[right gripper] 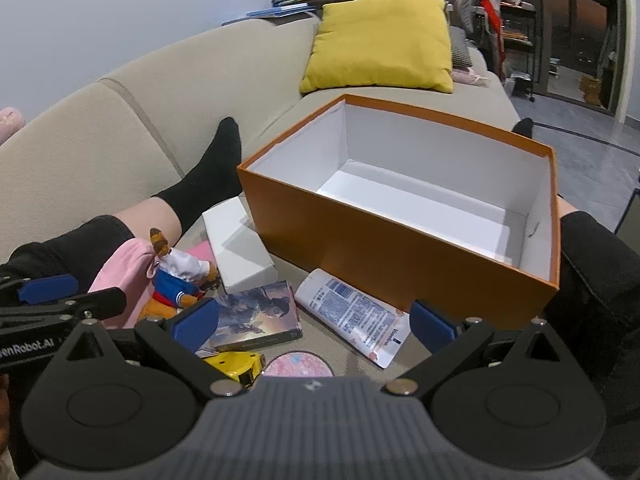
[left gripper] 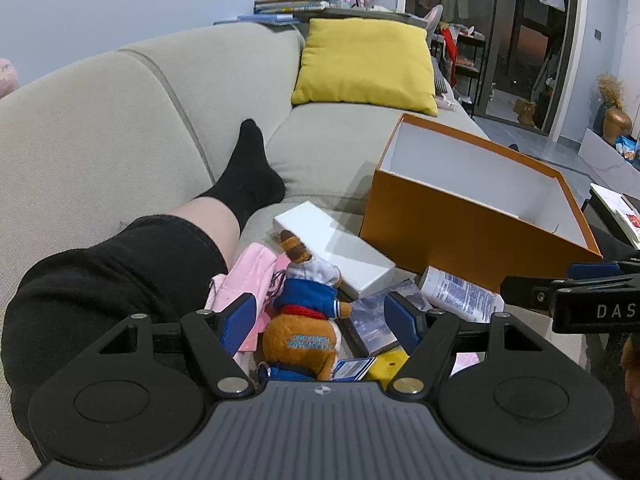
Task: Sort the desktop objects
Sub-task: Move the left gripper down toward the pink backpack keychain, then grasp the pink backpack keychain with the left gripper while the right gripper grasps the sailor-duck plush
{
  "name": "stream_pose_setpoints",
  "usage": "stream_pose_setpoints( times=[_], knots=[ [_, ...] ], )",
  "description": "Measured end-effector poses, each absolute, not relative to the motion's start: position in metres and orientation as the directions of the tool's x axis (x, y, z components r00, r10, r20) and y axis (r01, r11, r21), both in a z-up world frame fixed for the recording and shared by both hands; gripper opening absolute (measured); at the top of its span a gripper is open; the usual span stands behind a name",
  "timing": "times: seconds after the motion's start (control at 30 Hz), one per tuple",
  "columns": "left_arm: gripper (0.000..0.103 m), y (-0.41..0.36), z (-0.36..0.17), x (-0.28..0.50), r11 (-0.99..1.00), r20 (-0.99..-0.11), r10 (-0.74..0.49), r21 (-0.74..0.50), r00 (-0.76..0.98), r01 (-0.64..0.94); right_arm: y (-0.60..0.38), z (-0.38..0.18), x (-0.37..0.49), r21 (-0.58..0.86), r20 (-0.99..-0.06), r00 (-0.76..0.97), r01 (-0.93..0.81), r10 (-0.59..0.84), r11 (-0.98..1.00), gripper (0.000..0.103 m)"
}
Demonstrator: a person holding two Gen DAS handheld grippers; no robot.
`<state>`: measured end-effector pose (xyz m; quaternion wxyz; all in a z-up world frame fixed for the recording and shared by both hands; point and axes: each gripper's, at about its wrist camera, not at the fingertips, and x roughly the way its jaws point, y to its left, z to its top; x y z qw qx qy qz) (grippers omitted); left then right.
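An empty orange box (right gripper: 384,264) with a white inside stands open on the sofa seat; it also shows in the left wrist view (left gripper: 460,228). My left gripper (left gripper: 320,322) is open, its jaws either side of a plush toy (left gripper: 306,320) in a blue jacket. My right gripper (right gripper: 316,324) is open above a white lotion tube (right gripper: 352,314), beside a picture-covered book (right gripper: 256,318). A white box (right gripper: 240,248), pink cloth (right gripper: 124,276), a yellow tape measure (right gripper: 236,364) and a pink round disc (right gripper: 298,366) lie around.
A person's leg in a black sock (left gripper: 244,176) lies left of the objects, and another leg (right gripper: 592,280) lies right of the box. A yellow cushion (right gripper: 380,44) rests at the sofa's far end. Books (left gripper: 288,0) are stacked behind the backrest.
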<state>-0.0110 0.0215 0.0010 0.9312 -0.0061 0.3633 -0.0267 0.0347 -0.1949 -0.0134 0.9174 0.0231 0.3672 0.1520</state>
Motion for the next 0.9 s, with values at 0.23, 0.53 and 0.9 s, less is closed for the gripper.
stream_pose_setpoints(
  times=[0.23, 0.53, 0.9],
  knots=[
    [0.060, 0.034, -0.005, -0.001, 0.998, -0.726, -0.058, -0.028, 0.685, 0.055, -0.187, -0.027, 0.051, 0.144, -0.721, 0.601, -0.355, 0.343, 0.924, 0.069],
    [0.060, 0.046, -0.012, 0.021, 0.989, -0.756, 0.072, 0.138, 0.651, 0.050, -0.144, -0.036, 0.089, 0.330, -0.751, 0.391, -0.476, 0.532, 0.815, 0.065],
    [0.056, 0.055, -0.035, 0.044, 0.967, -0.820, 0.076, 0.199, 0.567, 0.158, -0.093, -0.068, 0.126, 0.445, -0.761, 0.226, -0.502, 0.609, 0.742, 0.060]
  ],
)
